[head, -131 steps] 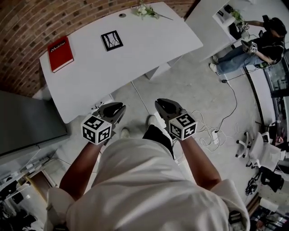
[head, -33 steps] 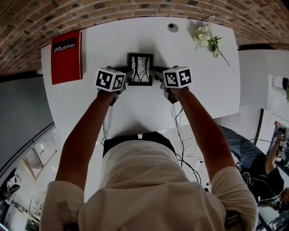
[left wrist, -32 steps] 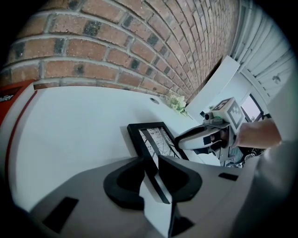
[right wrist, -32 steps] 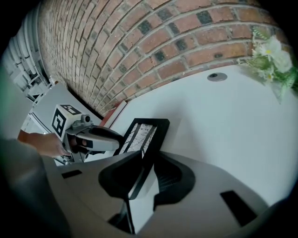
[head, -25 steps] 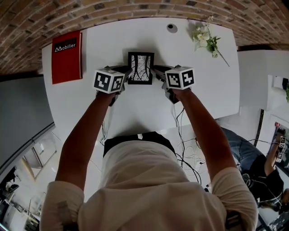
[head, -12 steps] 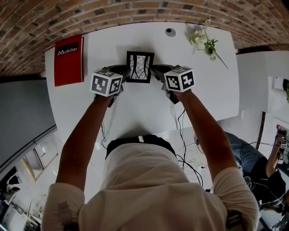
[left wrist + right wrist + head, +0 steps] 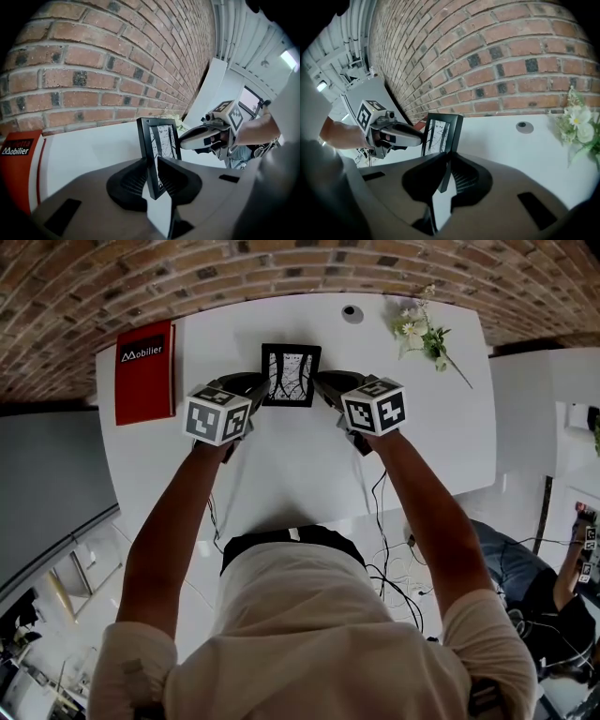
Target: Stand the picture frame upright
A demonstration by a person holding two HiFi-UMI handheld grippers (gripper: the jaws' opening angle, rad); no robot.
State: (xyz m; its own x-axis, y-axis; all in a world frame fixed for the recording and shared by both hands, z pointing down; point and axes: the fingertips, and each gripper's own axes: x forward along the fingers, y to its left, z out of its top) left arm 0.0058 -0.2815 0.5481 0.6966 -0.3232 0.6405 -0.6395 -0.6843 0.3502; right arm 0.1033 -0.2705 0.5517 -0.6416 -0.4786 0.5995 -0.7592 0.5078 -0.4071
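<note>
Both arms reached straight forward over the table [image 7: 309,465], forearms nearly parallel, each gripper angled downward toward the far side. The left hand-held gripper [image 7: 255,385] pinched the left edge of the picture frame [image 7: 291,375], its jaws having just closed a little further on it. The right hand-held gripper [image 7: 323,385] clamped the opposite edge, jaws narrow around it. The frame stood nearly upright between them, its picture facing the person, on the table's far half. Whether its bottom edge touched the tabletop was hard to tell. A brick wall [image 7: 281,268] ran close behind the table's far edge. A red book [image 7: 143,369] lay well to the left and flowers [image 7: 424,332] well to the right. A round cable hole [image 7: 349,310] sat behind the frame, to its right. Bare surface stretched in front.
</note>
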